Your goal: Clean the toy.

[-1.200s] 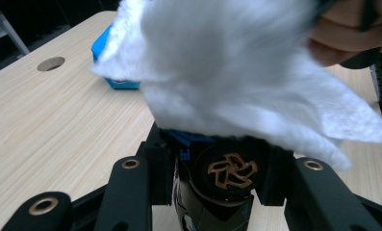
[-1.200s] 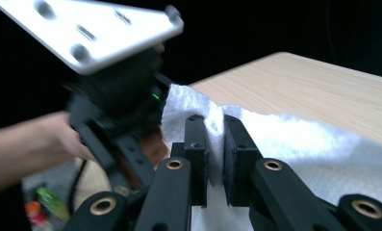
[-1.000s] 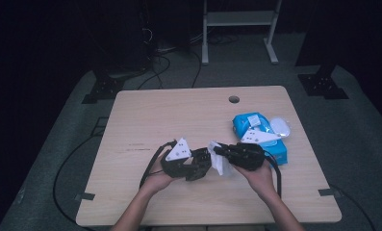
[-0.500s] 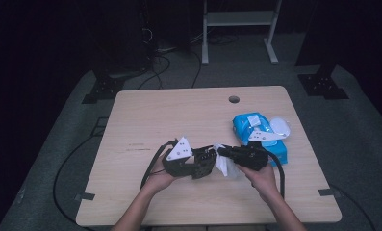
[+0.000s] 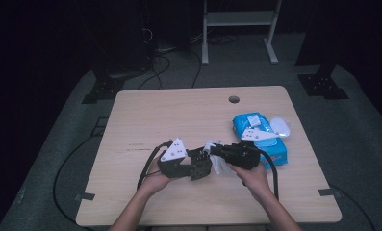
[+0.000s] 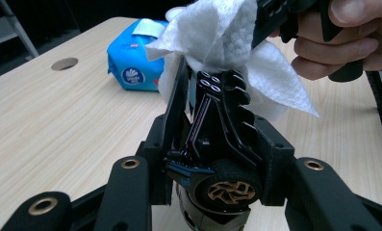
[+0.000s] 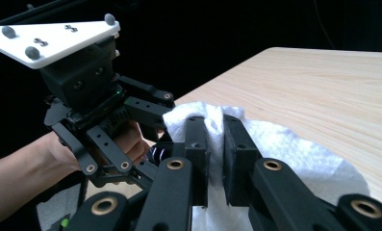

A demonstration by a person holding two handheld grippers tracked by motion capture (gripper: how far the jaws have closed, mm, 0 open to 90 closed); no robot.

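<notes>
Wipe (image 5: 216,161), already out of the blue pack (image 5: 261,137) at centre-right, sat pinched by both the left gripper (image 5: 204,163) and the right gripper (image 5: 212,150); spreading or wiping probably remained.

Open bench to the left and rear; right side crowded.

The left half and the far strip of the bench (image 5: 145,115) are left bare, so free passage is offered there, broken only by a small round hole (image 5: 234,99) near the far edge. At the right of the frame the way is blocked by a blue wipe pack (image 5: 261,139) with a white oval object (image 5: 280,126) just beside it. The near middle is taken up by the left gripper (image 5: 203,163) and right gripper (image 5: 212,150), met over a white wipe (image 5: 218,162).
</notes>
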